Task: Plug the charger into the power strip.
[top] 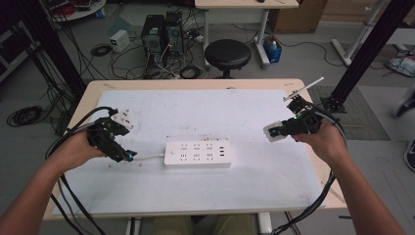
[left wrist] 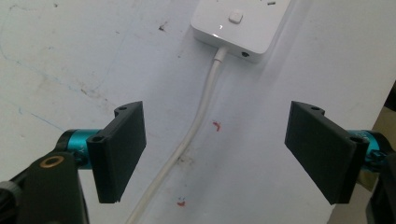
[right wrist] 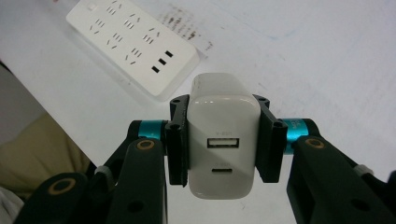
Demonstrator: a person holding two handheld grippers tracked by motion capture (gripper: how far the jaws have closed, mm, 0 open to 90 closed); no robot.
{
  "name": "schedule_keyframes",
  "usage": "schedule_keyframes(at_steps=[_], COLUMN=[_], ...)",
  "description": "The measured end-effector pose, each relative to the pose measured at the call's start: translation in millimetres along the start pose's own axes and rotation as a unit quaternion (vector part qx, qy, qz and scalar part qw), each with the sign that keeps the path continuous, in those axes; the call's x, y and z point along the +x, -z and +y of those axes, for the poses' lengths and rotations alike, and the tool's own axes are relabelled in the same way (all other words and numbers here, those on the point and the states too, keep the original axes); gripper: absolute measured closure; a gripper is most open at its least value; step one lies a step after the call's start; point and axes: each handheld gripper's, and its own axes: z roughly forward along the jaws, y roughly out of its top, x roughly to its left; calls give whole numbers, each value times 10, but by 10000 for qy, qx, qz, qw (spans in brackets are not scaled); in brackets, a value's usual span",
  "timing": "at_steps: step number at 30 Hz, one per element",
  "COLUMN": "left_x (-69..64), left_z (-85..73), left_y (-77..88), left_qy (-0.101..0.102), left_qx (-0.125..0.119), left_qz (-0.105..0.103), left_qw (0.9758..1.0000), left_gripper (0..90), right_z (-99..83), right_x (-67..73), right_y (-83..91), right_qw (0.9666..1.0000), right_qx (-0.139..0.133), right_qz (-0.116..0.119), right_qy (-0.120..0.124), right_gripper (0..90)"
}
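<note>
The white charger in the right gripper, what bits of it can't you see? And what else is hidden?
- Charger: its prongs face away in the right gripper view; too small in the high view.
- Power strip: cut off by the top edge in the left gripper view.
- Cord: runs off the bottom edge there, so its end is unknown.

Tiny print on charger point(right wrist: 223, 140), too blurred to read.

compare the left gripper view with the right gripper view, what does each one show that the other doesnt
Left gripper view alone: the power strip's white cable, its switch button, and open, empty fingers. Right gripper view alone: a white charger clamped between the fingers, its two ports facing the camera, and the strip's sockets. Both: the power strip on the white table cover.
</note>
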Motion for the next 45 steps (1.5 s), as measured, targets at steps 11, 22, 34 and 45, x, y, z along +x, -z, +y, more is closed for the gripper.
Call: schedule_keyframes(at_steps=[11, 22, 34, 45], left_x=[18, -6, -38, -60], left_z=[-61, -76, -139, -190], left_y=[-72, -161, -221, -247], left_qy=[83, 91, 28, 69], left_qx=[62, 93, 225, 226], left_qz=[45, 22, -3, 30], left_qw=[9999, 9999, 9997, 9997], left_gripper=[206, 206, 206, 206], right_z=[323, 660, 955, 1029], right_x=[269, 621, 890, 968], right_y=[-229, -713, -1236, -1576], right_qw=[9953, 9756, 9471, 9295], right_qx=[123, 551, 1233, 1681], right_qz=[-43, 10, 30, -51], right_qy=[959, 2123, 2964, 3283], right_gripper=[622, 622, 622, 623])
